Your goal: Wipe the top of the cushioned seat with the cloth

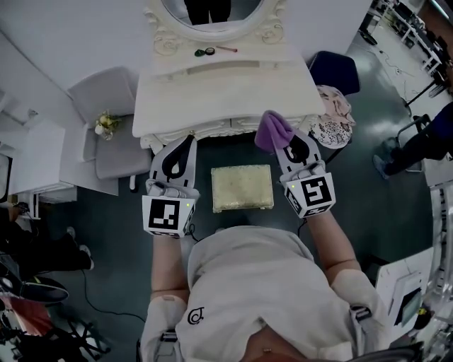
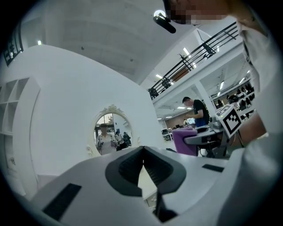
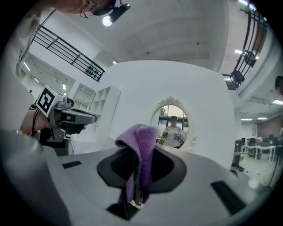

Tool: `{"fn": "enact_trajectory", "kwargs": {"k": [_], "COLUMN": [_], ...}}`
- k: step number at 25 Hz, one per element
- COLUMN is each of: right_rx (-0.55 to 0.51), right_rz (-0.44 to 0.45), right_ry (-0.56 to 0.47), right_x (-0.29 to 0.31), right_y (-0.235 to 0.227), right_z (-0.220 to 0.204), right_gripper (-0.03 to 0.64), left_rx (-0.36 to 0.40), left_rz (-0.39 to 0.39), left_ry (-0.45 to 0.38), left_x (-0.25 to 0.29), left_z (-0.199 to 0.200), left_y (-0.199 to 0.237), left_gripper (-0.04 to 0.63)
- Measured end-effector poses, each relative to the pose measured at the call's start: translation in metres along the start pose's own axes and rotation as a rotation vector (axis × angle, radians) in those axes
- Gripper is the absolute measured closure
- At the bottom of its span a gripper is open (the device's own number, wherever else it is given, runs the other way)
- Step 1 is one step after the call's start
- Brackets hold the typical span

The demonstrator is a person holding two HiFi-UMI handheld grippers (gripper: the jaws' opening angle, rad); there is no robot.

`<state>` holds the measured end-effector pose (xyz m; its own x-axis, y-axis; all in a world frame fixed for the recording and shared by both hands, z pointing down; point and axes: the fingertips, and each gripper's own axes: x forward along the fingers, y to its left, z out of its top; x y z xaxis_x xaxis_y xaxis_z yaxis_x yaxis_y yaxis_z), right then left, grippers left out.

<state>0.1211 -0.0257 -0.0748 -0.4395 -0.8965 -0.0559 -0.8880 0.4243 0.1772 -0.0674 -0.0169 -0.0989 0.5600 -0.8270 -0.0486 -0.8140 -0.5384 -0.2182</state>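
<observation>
The cushioned seat [image 1: 242, 187] is a pale yellow-green square stool top on the dark floor, between my two grippers in the head view. My right gripper [image 1: 287, 143] is shut on a purple cloth [image 1: 272, 130], which bunches above its tips to the right of the seat; in the right gripper view the cloth [image 3: 139, 152] hangs pinched between the jaws. My left gripper [image 1: 185, 143] is held left of the seat with its jaws together and nothing in them. Both grippers point up and away from the seat, toward the dressing table.
A white dressing table [image 1: 226, 92] with an oval mirror [image 1: 214, 13] stands just beyond the seat. A grey chair [image 1: 106, 134] sits at the left, a round lace-covered stool [image 1: 329, 129] at the right. A person's dark-trousered leg [image 1: 425, 145] shows at the far right.
</observation>
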Motion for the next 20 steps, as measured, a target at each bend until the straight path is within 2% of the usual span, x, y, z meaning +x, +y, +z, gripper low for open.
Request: {"fn": "enact_trajectory", "kwargs": {"k": [13, 20], "right_rx": [-0.013, -0.033], "right_rz": [0.010, 0.031], "right_ry": [0.014, 0.022], "right_x": [0.013, 0.021], "right_y": [0.008, 0.015], "right_z": [-0.008, -0.007], "right_gripper": [0.545, 0.545], "left_rx": [-0.045, -0.022], "left_rz": [-0.011, -0.046], "left_ry": [0.037, 0.047], "left_x": [0.012, 0.022], "left_z": [-0.017, -0.019], "left_y": [0.004, 0.002], "left_gripper": [0.581, 0.581]}}
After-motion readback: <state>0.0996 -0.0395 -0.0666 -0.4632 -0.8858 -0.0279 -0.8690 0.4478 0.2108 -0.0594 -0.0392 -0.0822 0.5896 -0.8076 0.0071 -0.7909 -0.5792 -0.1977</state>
